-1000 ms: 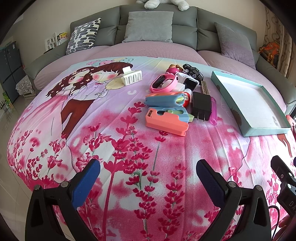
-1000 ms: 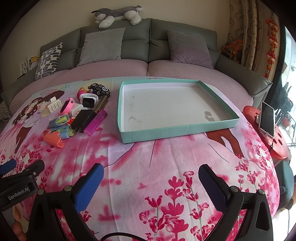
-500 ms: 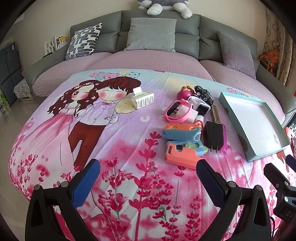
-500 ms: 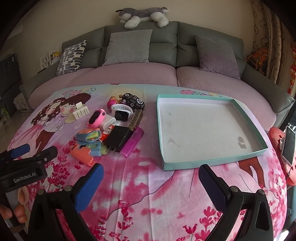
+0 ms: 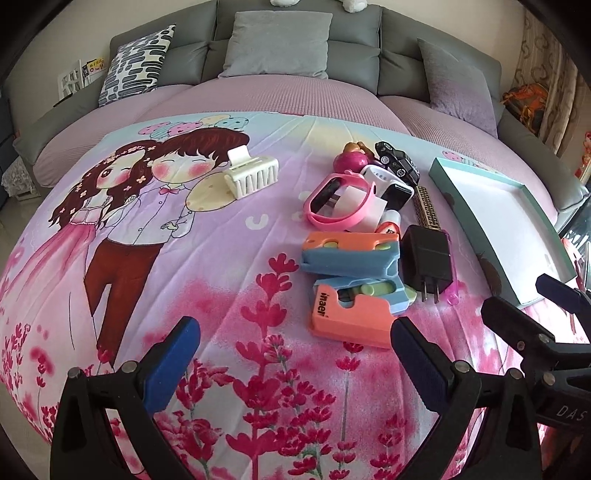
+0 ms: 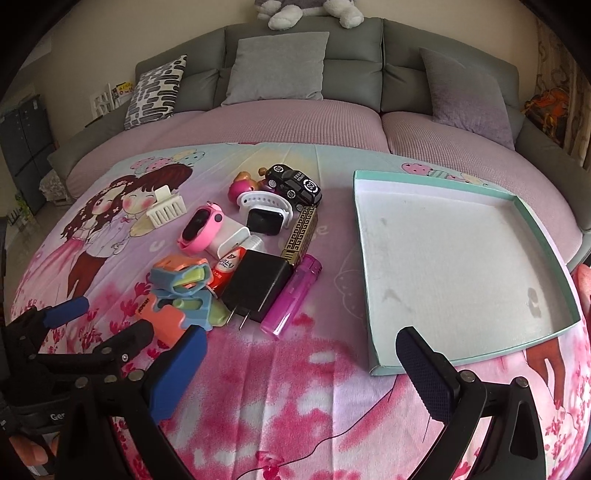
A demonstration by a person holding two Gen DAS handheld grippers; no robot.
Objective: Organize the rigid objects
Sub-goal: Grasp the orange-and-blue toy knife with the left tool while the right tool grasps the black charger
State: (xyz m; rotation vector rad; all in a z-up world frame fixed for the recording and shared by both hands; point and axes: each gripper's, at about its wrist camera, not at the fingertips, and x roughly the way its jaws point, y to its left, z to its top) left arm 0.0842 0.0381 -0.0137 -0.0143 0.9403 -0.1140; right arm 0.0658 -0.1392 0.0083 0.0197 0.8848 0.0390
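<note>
A pile of small objects lies on the pink cartoon blanket: two orange-and-blue cases [image 5: 351, 291] [image 6: 181, 295], a black charger [image 5: 428, 260] [image 6: 256, 288], a purple lighter [image 6: 291, 295], a pink watch [image 5: 338, 205] [image 6: 201, 225], a white watch [image 6: 264, 210], a black toy car [image 6: 295, 182] and a white hair claw [image 5: 251, 173] [image 6: 166, 210]. The teal tray [image 5: 495, 218] [image 6: 461, 266] lies empty to the right. My left gripper [image 5: 291, 350] is open, just short of the orange case. My right gripper [image 6: 299, 362] is open, near the tray's front corner.
A grey sofa with cushions [image 6: 280, 68] curves behind the blanket. A plush toy [image 6: 306, 11] lies on the sofa back. The left gripper shows at the lower left of the right wrist view [image 6: 85, 332]; the right gripper shows at the right of the left wrist view [image 5: 535, 325].
Both grippers have moved forward and closer to the pile; the objects now look larger. Both stay open and empty. Nothing on the blanket has moved.
</note>
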